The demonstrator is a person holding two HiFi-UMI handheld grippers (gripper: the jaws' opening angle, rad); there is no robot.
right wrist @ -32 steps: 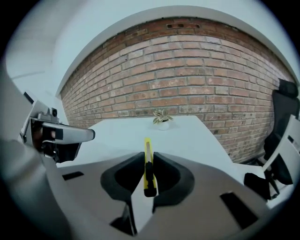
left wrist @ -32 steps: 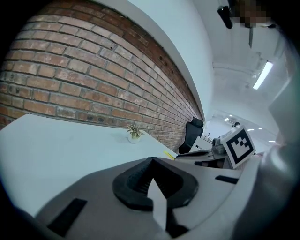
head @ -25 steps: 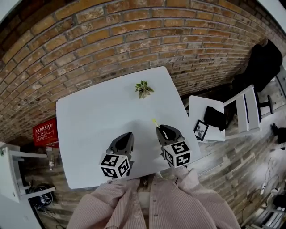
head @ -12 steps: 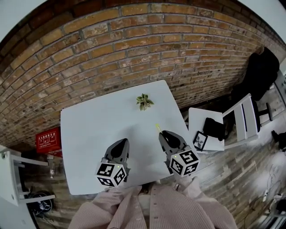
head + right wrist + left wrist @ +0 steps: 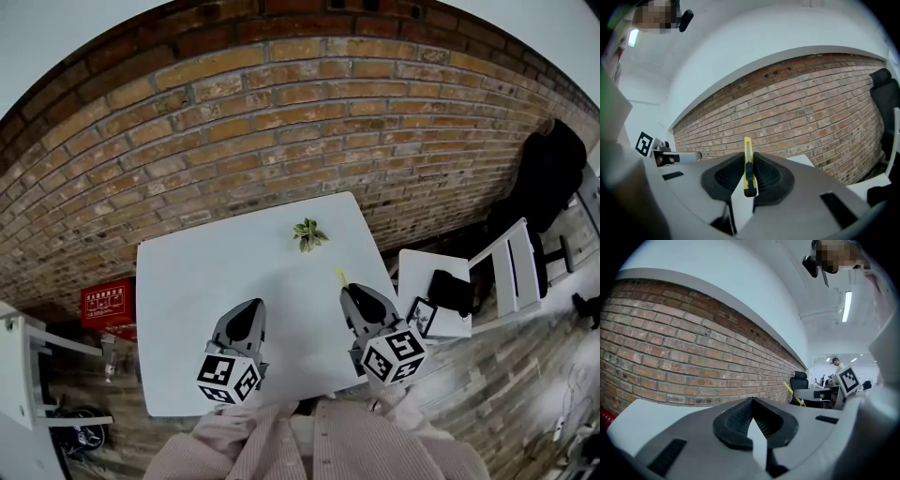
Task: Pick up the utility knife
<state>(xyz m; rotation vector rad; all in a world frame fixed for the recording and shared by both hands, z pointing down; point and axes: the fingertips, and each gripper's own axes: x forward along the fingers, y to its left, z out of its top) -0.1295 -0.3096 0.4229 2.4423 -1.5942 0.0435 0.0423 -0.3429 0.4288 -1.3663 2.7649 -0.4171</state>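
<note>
The yellow utility knife (image 5: 748, 165) stands upright between the dark pads of my right gripper (image 5: 748, 159), which is shut on it. In the head view its yellow tip (image 5: 340, 276) sticks out ahead of the right gripper (image 5: 354, 292), held in the air over the right part of the white table (image 5: 197, 272). To its left my left gripper (image 5: 247, 311) hovers over the table with its jaws together and nothing between them. In the left gripper view the fingertips meet (image 5: 751, 401) and the knife (image 5: 789, 390) shows far to the right.
A small potted plant (image 5: 308, 233) sits near the table's far edge, by the brick wall (image 5: 281, 103). Right of the table stand a low white side table (image 5: 427, 281) with dark items and a white chair (image 5: 511, 253). A red sign (image 5: 108, 302) leans at the left.
Both grippers have risen above the table, level and side by side. The knife has stayed clamped in the right gripper; the left one has stayed shut.
</note>
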